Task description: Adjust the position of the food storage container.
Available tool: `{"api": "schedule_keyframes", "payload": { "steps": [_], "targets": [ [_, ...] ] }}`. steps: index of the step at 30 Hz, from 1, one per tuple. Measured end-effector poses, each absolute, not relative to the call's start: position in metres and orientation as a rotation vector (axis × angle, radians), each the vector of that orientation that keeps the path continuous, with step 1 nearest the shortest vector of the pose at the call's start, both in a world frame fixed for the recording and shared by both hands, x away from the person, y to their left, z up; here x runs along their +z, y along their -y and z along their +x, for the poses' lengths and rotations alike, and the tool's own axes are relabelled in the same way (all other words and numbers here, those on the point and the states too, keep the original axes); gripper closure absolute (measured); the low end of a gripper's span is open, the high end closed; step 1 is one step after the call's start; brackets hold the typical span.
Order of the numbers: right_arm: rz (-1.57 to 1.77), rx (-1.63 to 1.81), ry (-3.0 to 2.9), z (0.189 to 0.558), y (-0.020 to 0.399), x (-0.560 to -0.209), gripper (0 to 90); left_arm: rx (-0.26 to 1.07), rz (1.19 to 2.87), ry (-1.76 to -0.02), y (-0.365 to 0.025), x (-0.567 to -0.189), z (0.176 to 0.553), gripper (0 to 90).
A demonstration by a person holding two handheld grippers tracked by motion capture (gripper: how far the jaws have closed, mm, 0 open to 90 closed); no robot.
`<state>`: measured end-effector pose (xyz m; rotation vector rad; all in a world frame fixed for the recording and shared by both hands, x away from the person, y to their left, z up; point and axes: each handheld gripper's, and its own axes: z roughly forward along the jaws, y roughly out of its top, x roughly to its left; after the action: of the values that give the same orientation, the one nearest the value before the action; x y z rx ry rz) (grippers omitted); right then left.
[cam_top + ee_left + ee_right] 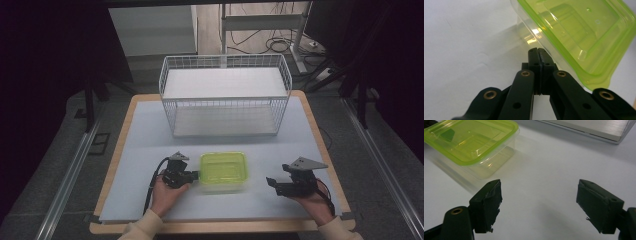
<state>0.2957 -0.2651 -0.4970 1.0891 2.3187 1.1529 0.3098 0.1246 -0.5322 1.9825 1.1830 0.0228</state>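
I keep the left tool (192,175) pressed together, its tips right beside the left wall of the clear box with the green lid (223,171) and pinching nothing; I judge closed tips serve better for nudging or steadying the box than for grasping. The box sits on the counter (150,150) between my two hands, in front of the wire basket (225,95). My right tool (537,205) waits spread wide, apart from the box, likely ready to take it.
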Motion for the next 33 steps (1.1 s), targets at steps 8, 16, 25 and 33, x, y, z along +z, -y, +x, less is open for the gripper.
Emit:
{"api": "schedule_keyframes", "payload": {
  "steps": [8,16,25,33],
  "targets": [
    [1.090,1.150,-2.322,0.296,0.265,-0.498,20.5,0.010,1.978,-1.186,-0.117,-0.532,0.318,90.0],
    [1.101,1.172,-2.306,0.296,0.267,-0.496,20.5,0.009,1.955,-1.188,-0.122,-0.529,0.315,90.0],
    [1.096,1.248,-2.295,0.295,0.267,-0.494,20.1,0.021,1.897,-1.157,-0.146,-0.516,0.295,90.0],
    [1.050,1.257,-2.316,0.293,0.262,-0.494,19.8,-0.005,1.856,-1.159,-0.155,-0.511,0.293,87.1]
  ]
}}
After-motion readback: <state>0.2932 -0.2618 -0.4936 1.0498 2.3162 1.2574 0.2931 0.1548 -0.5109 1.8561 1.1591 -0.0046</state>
